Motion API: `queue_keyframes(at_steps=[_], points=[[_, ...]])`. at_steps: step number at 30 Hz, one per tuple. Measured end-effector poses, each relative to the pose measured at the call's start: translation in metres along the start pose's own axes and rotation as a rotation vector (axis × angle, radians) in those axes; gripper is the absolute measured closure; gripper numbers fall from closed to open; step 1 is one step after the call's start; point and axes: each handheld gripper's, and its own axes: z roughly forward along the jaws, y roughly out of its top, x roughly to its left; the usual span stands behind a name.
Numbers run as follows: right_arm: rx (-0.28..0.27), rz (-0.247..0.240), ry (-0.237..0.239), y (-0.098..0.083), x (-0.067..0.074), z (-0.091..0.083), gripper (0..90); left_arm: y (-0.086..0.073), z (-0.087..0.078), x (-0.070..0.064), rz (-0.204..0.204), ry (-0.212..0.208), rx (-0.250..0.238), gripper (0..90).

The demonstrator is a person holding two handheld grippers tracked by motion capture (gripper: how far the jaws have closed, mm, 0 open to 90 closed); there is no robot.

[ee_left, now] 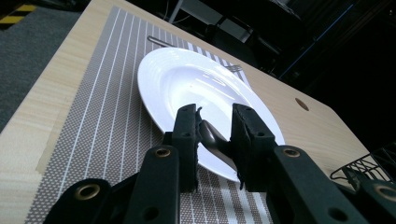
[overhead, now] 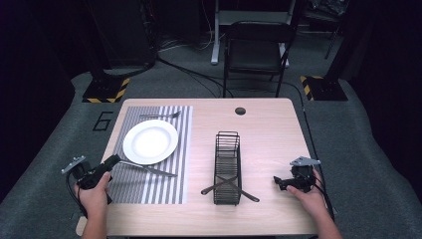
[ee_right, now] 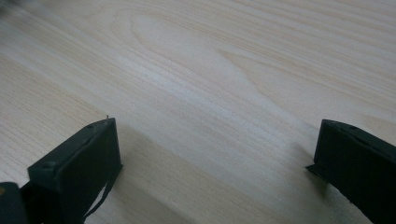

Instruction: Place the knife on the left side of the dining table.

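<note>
The left gripper [ee_left: 212, 135] has its jaws closed on the handle end of a knife [overhead: 149, 169], gripped just at the near rim of the white plate [ee_left: 177, 79]. In the high view that gripper [overhead: 110, 162] sits at the left edge of the striped mat [overhead: 169, 149], held by the left hand [overhead: 93, 195], and the knife runs from it to the right across the mat, just below the plate [overhead: 150, 141]. A fork [overhead: 160, 115] lies on the mat beyond the plate. The right gripper [overhead: 279, 181], in the right hand [overhead: 309, 195], is near the table's [overhead: 268, 134] right edge; its jaws stand wide apart over bare wood [ee_right: 210, 84], holding nothing. Between the two grippers stands a black wire rack [overhead: 228, 167] with two utensils crossed at its near end, their tips poking out either side.
</note>
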Motion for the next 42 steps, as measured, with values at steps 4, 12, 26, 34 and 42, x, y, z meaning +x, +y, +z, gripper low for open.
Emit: queue_keyframes(at_steps=[4,12,26,34,42], points=[[-0.001,0.000,0.000,0.000,0.000,0.000,0.0,-0.003,0.001,0.004,-0.015,0.000,0.005,71.7],[0.000,0.000,0.000,0.000,0.000,0.000,0.0,-0.007,0.002,0.011,-0.006,-0.002,0.000,70.5],[0.000,0.000,0.000,0.000,0.000,0.000,0.0,-0.016,0.005,0.027,-0.030,-0.008,0.042,67.8],[0.000,0.000,0.000,0.000,0.000,0.000,0.0,-0.019,0.007,0.031,-0.025,0.008,0.061,66.7],[0.000,0.000,0.000,0.000,0.000,0.000,0.0,-0.023,0.007,0.035,-0.038,0.023,0.079,66.3]])
